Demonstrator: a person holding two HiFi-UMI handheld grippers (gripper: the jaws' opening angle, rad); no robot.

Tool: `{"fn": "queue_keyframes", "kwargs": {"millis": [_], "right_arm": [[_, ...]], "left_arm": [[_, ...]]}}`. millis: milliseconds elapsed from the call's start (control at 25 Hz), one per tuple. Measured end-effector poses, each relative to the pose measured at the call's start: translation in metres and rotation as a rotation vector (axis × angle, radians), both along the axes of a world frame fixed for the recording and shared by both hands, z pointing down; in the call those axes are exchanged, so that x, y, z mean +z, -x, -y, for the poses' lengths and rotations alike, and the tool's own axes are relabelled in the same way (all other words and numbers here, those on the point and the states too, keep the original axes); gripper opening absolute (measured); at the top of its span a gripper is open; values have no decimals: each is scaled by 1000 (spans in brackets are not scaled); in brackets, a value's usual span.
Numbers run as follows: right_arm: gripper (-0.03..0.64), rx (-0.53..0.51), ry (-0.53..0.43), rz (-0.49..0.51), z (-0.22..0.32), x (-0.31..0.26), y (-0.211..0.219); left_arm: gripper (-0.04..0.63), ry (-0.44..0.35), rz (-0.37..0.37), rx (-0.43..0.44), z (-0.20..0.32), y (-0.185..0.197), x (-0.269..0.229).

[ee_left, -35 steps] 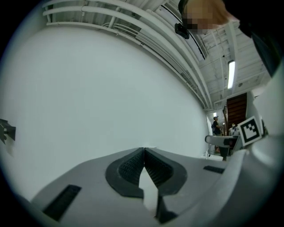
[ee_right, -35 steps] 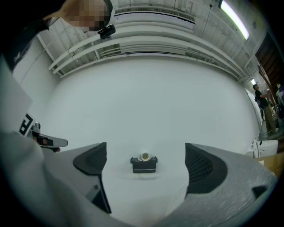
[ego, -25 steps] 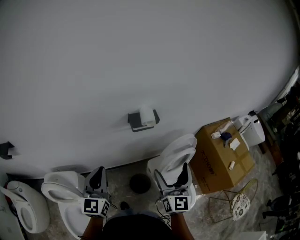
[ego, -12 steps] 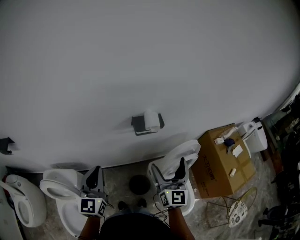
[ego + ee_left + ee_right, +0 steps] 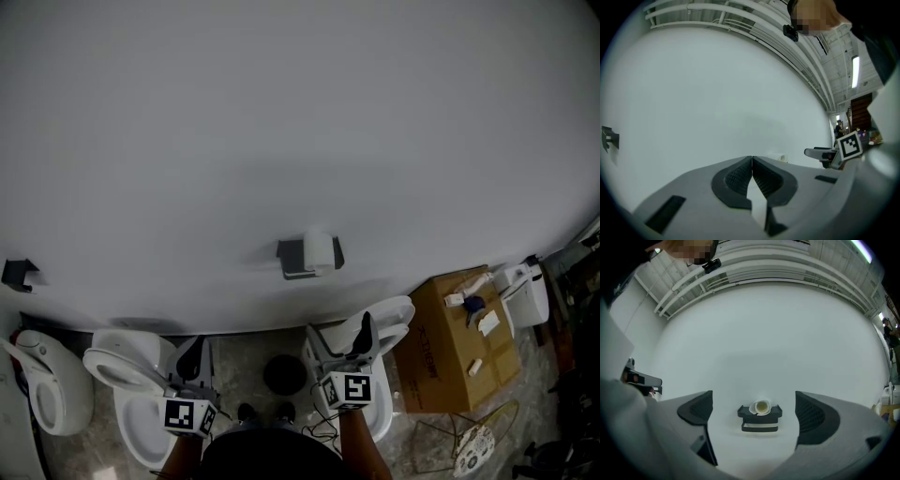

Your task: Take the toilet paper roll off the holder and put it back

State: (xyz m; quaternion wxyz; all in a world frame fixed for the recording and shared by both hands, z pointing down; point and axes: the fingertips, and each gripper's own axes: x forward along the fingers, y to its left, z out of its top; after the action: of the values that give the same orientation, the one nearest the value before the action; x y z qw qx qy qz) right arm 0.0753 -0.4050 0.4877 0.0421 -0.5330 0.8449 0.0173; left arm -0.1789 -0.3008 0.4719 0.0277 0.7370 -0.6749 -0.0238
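Holder [image 5: 298, 259] drifted right | toilet paper roll [image 5: 320, 250] seated | right gripper [image 5: 337, 337] spread

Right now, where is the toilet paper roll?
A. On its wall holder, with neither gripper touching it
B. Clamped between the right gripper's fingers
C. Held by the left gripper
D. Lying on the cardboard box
A: the right gripper view shows the toilet paper roll sitting on the wall holder, well beyond the right gripper, whose fingers are wide apart. The left gripper is shut on nothing.
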Motion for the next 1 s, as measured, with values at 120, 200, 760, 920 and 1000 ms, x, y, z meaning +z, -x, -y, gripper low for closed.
{"fn": "queue_keyframes", "kwargs": {"millis": [120, 200, 760, 920, 1000], "right_arm": [[531, -14, 9, 0, 13, 5, 5], [531, -23, 15, 20, 22, 8, 7], [531, -19, 54, 16, 85, 39, 16], [531, -28, 64, 14, 102, 45, 24], [529, -29, 69, 8, 109, 48, 28]], "left_arm": [[3, 8, 9, -13, 4, 2, 1], [3, 12, 15, -22, 4, 3, 2], [3, 66, 18, -34, 7, 1, 19], [3, 75, 18, -45, 10, 3, 22], [3, 77, 16, -50, 12, 4, 23]]}}
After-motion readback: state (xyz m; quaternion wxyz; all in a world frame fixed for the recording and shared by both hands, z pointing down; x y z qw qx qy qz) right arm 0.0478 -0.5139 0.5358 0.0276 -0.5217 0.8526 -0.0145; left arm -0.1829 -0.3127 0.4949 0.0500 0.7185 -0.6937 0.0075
